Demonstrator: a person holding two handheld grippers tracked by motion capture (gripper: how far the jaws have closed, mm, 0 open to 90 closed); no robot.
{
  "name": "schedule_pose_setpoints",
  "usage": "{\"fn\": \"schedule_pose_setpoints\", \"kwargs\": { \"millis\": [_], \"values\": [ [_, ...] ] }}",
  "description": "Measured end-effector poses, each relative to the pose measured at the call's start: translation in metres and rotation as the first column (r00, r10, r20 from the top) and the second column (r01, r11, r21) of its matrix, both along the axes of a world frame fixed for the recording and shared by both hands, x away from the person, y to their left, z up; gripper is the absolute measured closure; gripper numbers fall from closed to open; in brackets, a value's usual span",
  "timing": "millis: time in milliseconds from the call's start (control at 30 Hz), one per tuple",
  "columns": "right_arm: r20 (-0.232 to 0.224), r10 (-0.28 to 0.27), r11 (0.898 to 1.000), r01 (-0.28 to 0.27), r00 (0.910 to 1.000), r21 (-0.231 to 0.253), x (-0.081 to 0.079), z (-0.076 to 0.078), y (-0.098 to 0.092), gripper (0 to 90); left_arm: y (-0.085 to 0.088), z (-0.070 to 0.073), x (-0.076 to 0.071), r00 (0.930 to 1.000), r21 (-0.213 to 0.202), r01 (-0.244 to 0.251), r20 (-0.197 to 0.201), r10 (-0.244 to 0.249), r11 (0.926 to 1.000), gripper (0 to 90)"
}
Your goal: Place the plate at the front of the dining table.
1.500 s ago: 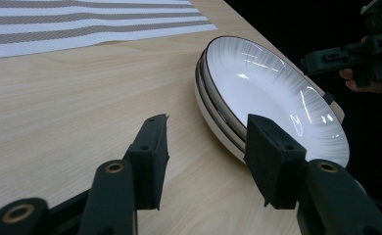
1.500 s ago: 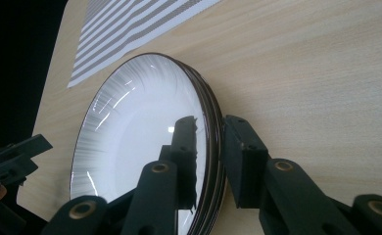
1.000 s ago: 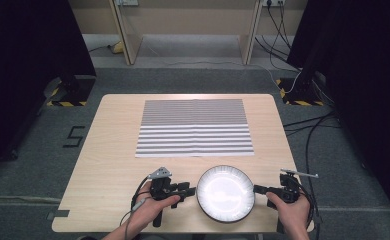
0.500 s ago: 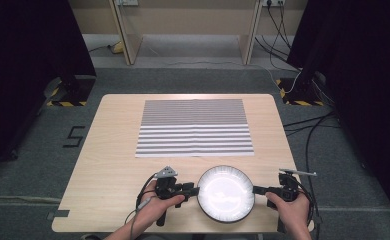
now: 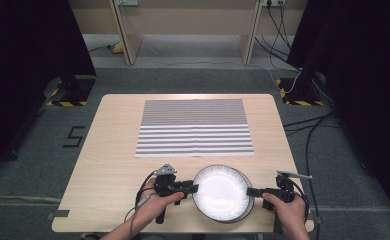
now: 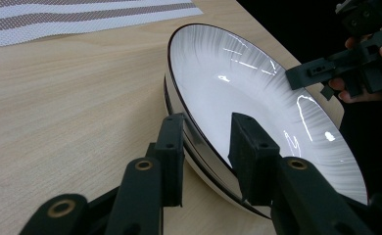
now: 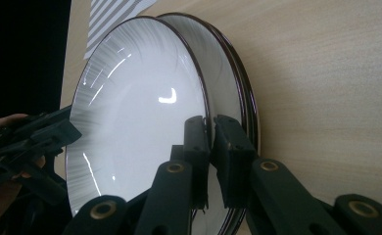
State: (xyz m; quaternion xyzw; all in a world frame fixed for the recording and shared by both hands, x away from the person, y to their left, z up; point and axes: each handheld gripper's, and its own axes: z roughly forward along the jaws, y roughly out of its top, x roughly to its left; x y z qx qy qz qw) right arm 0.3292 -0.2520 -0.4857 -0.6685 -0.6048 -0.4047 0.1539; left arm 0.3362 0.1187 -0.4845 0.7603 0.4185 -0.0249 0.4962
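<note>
Grasp step in hand: stack of glossy white dark-rimmed plates (image 5: 223, 192) sits at the near edge of the pale wooden desk (image 5: 108, 150), just short of the grey-striped placemat (image 5: 193, 127). Left claw (image 6: 206, 147) has just been closing and clamps the stack's rim; right claw (image 7: 211, 147), jaws just easing apart, pinches the top plate's rim. Next move likely calls for a level two-handed lift.

Grey carpet floor (image 5: 333, 165), dark curtains (image 5: 28, 45), wooden table (image 5: 108, 150).

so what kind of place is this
Probably a lab or recording space: a bare wooden table on grey carpet, cables trailing across the floor, and hazard-striped stand bases.
</note>
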Motion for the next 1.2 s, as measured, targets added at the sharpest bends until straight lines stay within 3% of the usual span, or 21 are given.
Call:
{"fn": "schedule_pose_setpoints", "kwargs": {
  "millis": [233, 400, 633, 767, 867, 900, 1000, 1200],
  "values": [
    [-0.004, -0.014, 0.999, 0.014, 0.9999, 0.032, 0.002, 0.002, 0.002, 70.2, -0.003, -0.003, -0.001, 0.9998, 0.004, 0.002, 0.021, -0.002, 1.0000, 67.5],
    [-0.011, -0.032, 0.999, 0.033, 0.9994, 0.042, 0.002, 0.003, 0.002, 67.6, -0.007, -0.009, -0.004, 0.9991, 0.008, 0.015, 0.040, -0.015, 0.9999, 71.1],
    [-0.010, -0.051, 0.996, 0.051, 0.9986, 0.068, 0.003, 0.000, 0.001, 69.6, -0.008, -0.009, -0.006, 0.9981, 0.021, 0.014, 0.060, -0.015, 0.9997, 71.3],
    [-0.013, -0.054, 0.997, 0.055, 0.9985, 0.055, 0.002, -0.003, -0.002, 80.8, -0.007, -0.009, -0.005, 0.9982, 0.015, 0.025, 0.055, -0.026, 0.9996, 71.0],
    [-0.016, -0.061, 0.996, 0.062, 0.9980, 0.070, 0.001, -0.004, -0.003, 81.0, -0.006, -0.008, -0.006, 0.9982, 0.005, 0.020, 0.057, -0.020, 0.9998, 62.3],
    [-0.018, -0.070, 0.994, 0.071, 0.9974, 0.079, 0.001, -0.005, -0.003, 80.8, -0.004, -0.005, -0.007, 0.9973, -0.021, 0.005, 0.074, -0.003, 0.9998, 58.0],
    [-0.016, -0.076, 0.991, 0.077, 0.9970, 0.112, 0.001, -0.007, -0.005, 80.2, 0.004, 0.004, -0.009, 0.9938, -0.047, -0.014, 0.109, 0.019, 0.9988, 47.8],
    [0.000, -0.103, 0.983, 0.102, 0.9946, 0.152, -0.002, -0.011, -0.006, 79.3, 0.021, 0.017, -0.013, 0.9886, -0.064, -0.041, 0.142, 0.050, 0.9971, 36.8]
  ]
}}
